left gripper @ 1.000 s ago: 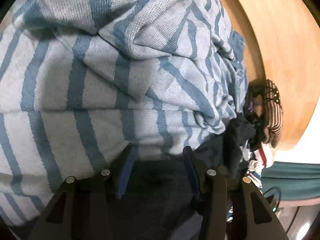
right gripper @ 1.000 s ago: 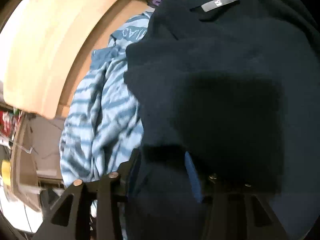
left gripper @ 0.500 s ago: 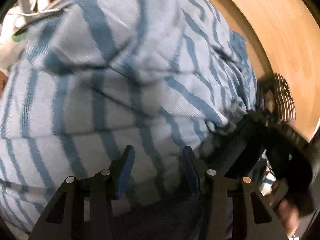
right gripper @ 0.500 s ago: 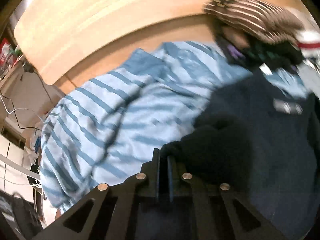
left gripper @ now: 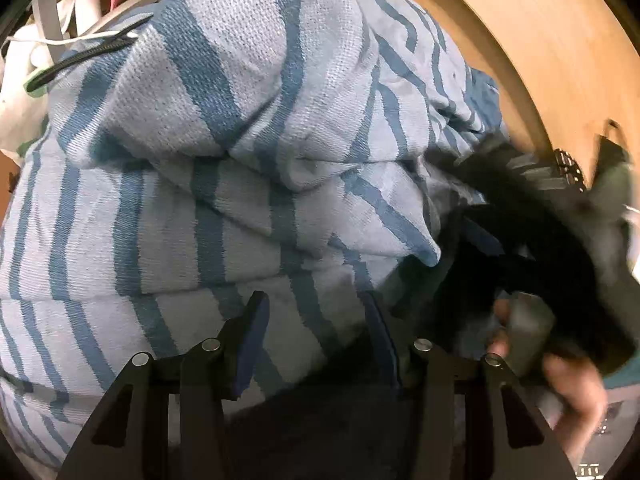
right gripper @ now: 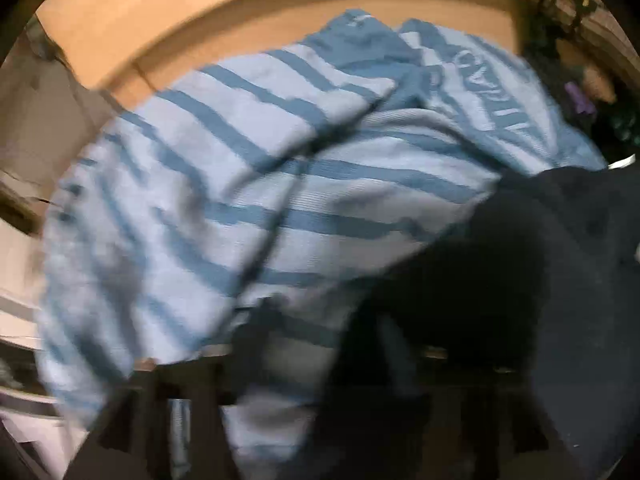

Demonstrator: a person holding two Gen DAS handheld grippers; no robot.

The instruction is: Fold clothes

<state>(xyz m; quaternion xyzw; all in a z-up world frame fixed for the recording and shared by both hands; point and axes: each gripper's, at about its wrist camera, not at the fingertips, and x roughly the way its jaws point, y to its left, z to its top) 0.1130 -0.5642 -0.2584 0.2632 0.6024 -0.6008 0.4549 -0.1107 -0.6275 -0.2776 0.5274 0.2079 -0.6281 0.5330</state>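
- Left gripper (left gripper: 316, 332) hangs just over the striped blue shirt (left gripper: 224, 152), fingers apart, with striped cloth and a dark fold lying between them; whether the pads bite on anything, I cannot tell.
- Right gripper (right gripper: 320, 364) is a blur low in its own view, jaws opening, light striped cloth and the dark navy garment (right gripper: 540, 300) bunched between them, no grip visible.
- Both garments lie heaped on the wooden table (right gripper: 168, 12), the navy one overlapping the shirt's near right side.
- My read: this is sorting, not folding yet; the two pieces need pulling apart.
- Next move calls for one clean pinch on a single layer of one garment, then drawing it flat onto bare wood.
- Writing: pale block letters run along the shirt's far edge in the right view, too smeared to read.
- A person's hand (left gripper: 568, 392) shows blurred at the lower right in the left view.
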